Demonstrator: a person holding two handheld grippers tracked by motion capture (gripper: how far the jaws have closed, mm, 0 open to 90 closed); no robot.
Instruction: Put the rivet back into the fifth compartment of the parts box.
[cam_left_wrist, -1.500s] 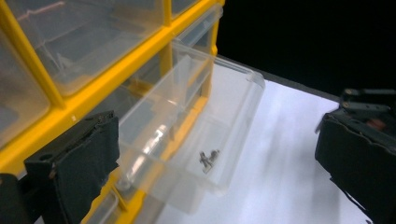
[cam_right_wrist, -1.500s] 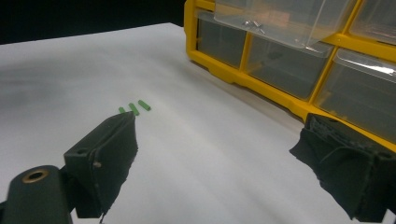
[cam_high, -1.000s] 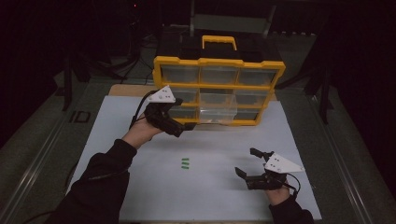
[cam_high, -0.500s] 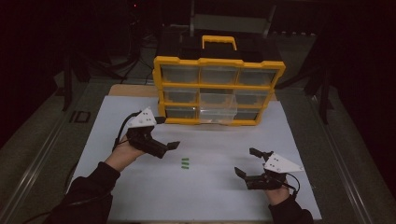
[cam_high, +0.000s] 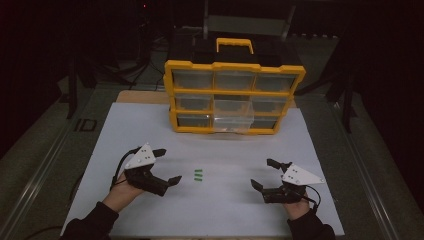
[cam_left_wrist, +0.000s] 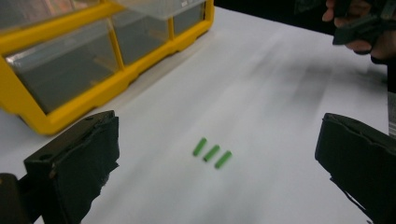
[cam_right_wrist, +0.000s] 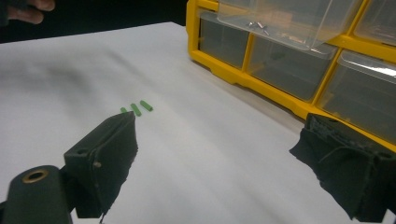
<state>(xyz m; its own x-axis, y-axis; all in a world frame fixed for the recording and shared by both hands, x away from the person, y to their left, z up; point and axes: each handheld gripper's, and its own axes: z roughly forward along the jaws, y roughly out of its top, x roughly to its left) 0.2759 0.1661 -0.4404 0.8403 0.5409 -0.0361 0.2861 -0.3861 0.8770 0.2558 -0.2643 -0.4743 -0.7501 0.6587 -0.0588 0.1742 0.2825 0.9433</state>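
Hovering low over the white bench, the left claw points its wide-spread jaws at three small green pegs that lie side by side in front of a yellow drawer cabinet, well apart from its base. In the left gripper view the pegs sit between the two black pads, farther along the bench, which suggests the person is lining the claw up for a pick rather than gripping yet; nothing is held. The right claw rests on the opposite side of the pegs from the left one, its jaws also wide and empty, seemingly parked until needed. From the right gripper view the pegs peek out just past the tip of one pad, with the cabinet rising beyond them.

One clear drawer in the cabinet's middle column stands pulled out toward the pegs, the others shut. Its open top faces up and a few small metal bits are visible inside it in the right gripper view, so it is probably the place meant for the pegs. The pegs lie parallel and close together, perhaps touching, so taking just one calls for a narrow, careful close; a broad pinch might catch two or roll the neighbours away across the smooth sheet.
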